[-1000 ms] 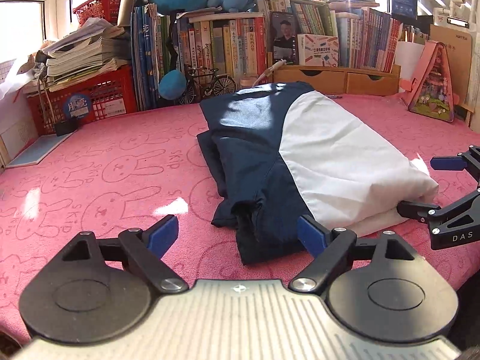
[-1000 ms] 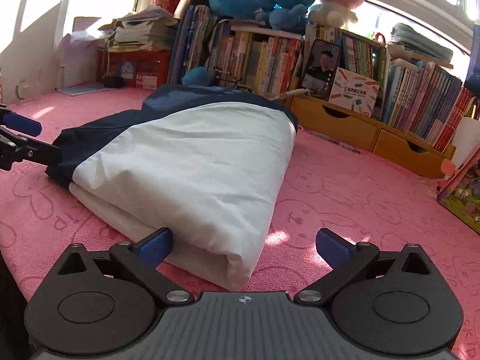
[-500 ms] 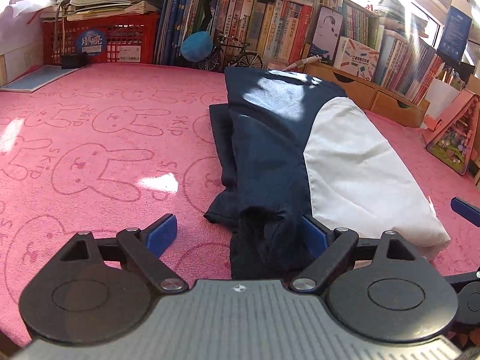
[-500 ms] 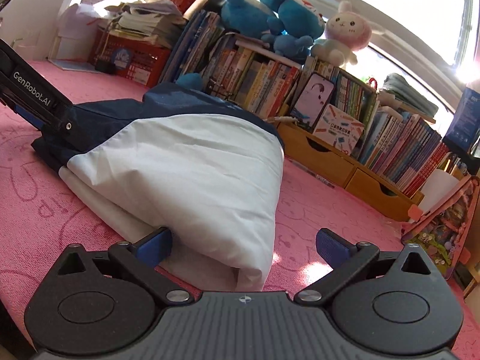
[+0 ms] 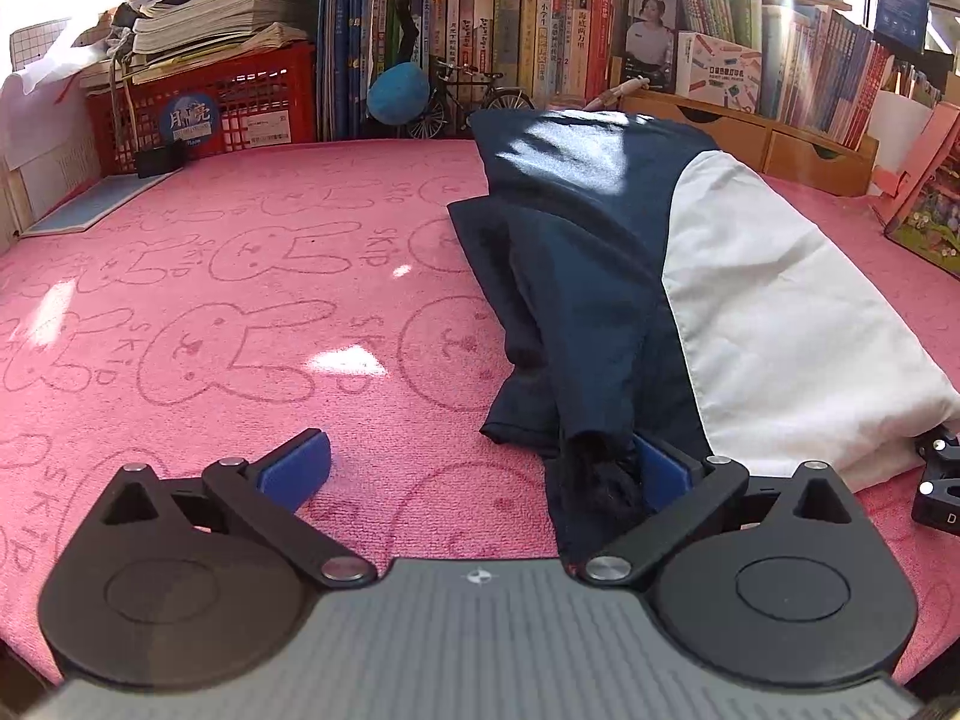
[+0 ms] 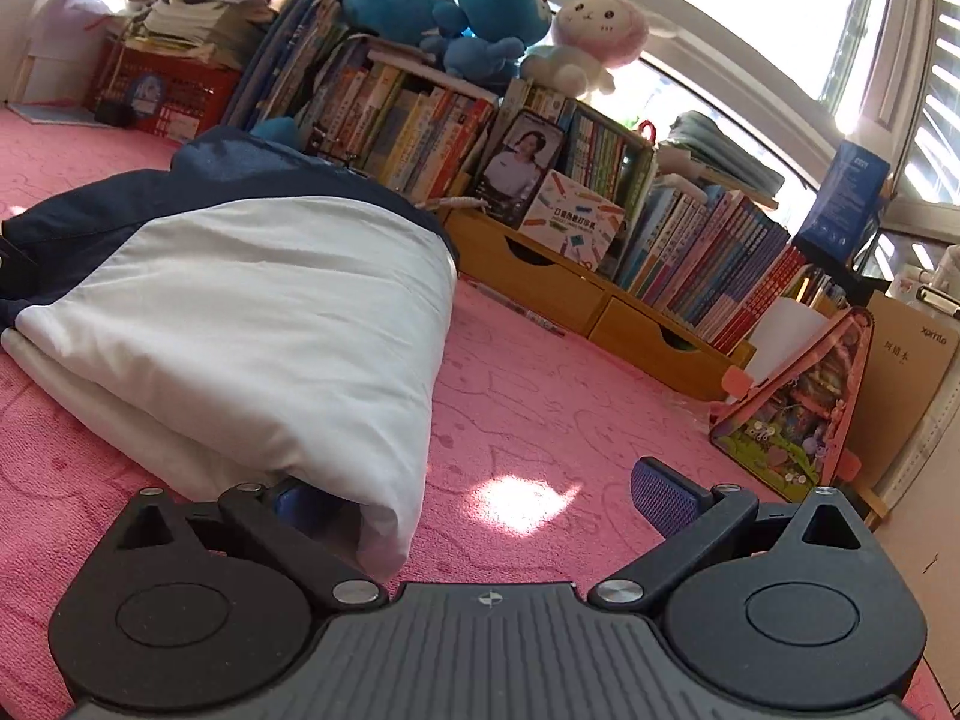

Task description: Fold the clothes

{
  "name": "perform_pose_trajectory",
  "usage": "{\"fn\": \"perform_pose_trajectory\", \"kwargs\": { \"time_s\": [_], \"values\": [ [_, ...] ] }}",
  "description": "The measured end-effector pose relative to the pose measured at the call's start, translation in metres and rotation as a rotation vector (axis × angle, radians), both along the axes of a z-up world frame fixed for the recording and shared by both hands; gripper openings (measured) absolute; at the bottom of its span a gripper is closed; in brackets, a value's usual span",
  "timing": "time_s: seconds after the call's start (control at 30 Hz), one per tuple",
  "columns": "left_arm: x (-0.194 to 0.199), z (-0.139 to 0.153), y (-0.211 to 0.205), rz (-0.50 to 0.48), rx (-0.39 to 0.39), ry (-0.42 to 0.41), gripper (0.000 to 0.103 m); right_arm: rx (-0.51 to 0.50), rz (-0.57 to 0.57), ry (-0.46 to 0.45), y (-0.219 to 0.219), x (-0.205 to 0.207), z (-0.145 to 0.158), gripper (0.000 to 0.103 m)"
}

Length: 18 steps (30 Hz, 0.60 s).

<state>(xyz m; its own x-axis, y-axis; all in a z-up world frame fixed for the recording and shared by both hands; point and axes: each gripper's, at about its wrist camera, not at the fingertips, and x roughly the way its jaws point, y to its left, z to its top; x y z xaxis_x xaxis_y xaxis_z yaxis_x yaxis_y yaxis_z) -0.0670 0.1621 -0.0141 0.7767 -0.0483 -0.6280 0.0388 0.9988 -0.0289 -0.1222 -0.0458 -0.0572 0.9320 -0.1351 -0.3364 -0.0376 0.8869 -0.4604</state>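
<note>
the garment (image 5: pixel 708 276), navy on one side and white on the other, lies folded on the pink mat (image 5: pixel 252 312), in front of the books (image 5: pixel 540 36) and the wooden drawers (image 5: pixel 774 138).

the left gripper (image 5: pixel 480 468) sits low at the garment's near navy end. its jaws are wide apart; the dark cuff lies between them, bunched against the right finger's blue pad, while the left pad rests over bare mat. nothing is clamped. a small part of the right gripper shows at the right edge of this view, against the white end of the fold.

the right gripper (image 6: pixel 474 492) is at the near white corner. its jaws are also spread; the rolled white edge drapes over the left pad, nearly hiding it, and the right pad stands clear above the mat beside a patch of sun.

against half a second ago, both grippers have pushed in closer: in the left view the cuff now reaches further between the fingers, and in the right view the white fold covers more of the left pad. the left gripper's body, then large at the left of the right view, is now only a sliver at that edge. the garment itself lies as it did.
</note>
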Motion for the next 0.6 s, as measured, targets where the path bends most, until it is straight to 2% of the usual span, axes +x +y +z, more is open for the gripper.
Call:
{"fn": "perform_pose_trajectory", "kwargs": {
  "time_s": [0.13,0.17,0.2,0.3,0.37,0.4,0.43,0.47,0.6],
  "values": [
    [0.001,0.000,0.002,-0.009,-0.002,0.002,0.103,0.061,-0.020,0.013,-0.012,0.004,0.010,0.100],
    [0.001,0.000,0.002,-0.015,0.000,-0.001,0.103,0.095,-0.057,0.010,-0.023,0.005,0.011,0.097],
    [0.001,-0.001,0.002,-0.018,0.001,-0.003,0.103,0.142,-0.065,0.014,-0.037,0.005,0.010,0.100],
    [0.001,-0.001,0.002,-0.023,0.001,-0.002,0.103,0.250,-0.052,0.061,-0.051,0.002,0.009,0.097],
    [0.001,0.000,0.002,-0.027,0.001,0.000,0.103,0.216,-0.033,0.038,-0.043,-0.005,0.007,0.078],
    [0.002,0.000,0.003,-0.030,-0.001,0.002,0.103,0.200,-0.025,0.016,-0.039,-0.010,0.008,0.072],
    [0.002,0.000,0.004,-0.036,-0.006,0.004,0.103,0.186,-0.018,-0.008,-0.034,-0.014,0.010,0.060],
    [0.002,0.001,0.006,-0.042,-0.012,0.006,0.103,0.171,-0.010,-0.032,-0.030,-0.019,0.012,0.055],
    [0.000,0.001,0.009,-0.062,-0.030,0.004,0.103,0.139,-0.013,-0.054,-0.028,-0.041,0.019,0.055]
  ]
}}
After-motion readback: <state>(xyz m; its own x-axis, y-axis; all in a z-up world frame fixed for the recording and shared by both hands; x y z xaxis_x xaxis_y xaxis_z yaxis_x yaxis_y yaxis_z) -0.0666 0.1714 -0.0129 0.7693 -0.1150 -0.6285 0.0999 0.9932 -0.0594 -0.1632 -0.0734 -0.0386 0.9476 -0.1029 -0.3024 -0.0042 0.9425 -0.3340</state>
